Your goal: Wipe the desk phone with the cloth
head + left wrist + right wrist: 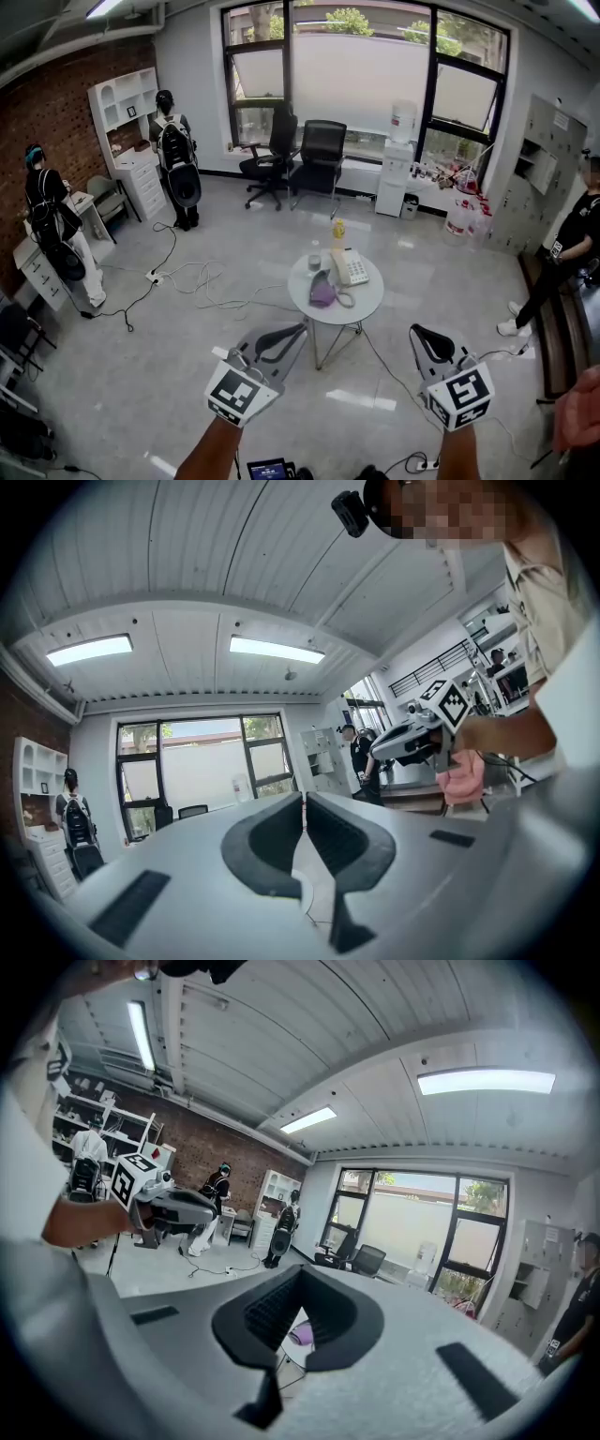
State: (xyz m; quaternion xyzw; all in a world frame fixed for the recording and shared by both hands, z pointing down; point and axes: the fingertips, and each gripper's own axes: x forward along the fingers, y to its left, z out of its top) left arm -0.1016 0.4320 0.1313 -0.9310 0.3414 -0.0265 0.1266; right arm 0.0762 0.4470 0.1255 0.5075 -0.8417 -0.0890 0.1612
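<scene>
We hold both grippers low in the head view, well short of the round table (367,296). The L gripper (298,331) is at approx. 7 o'clock from it and the R gripper (417,332) at 5 o'clock. Each gripper's own view shows the jaws pressed together w/ nothing between them. The desk phone (350,267) sits on the tabletop towards 1 o'clock. The purple cloth (322,291) lies crumpled at approx. 8 o'clock, just beside the phone. A yellow bottle (338,230) stands upright at 12 o'clock, near the rim.
</scene>
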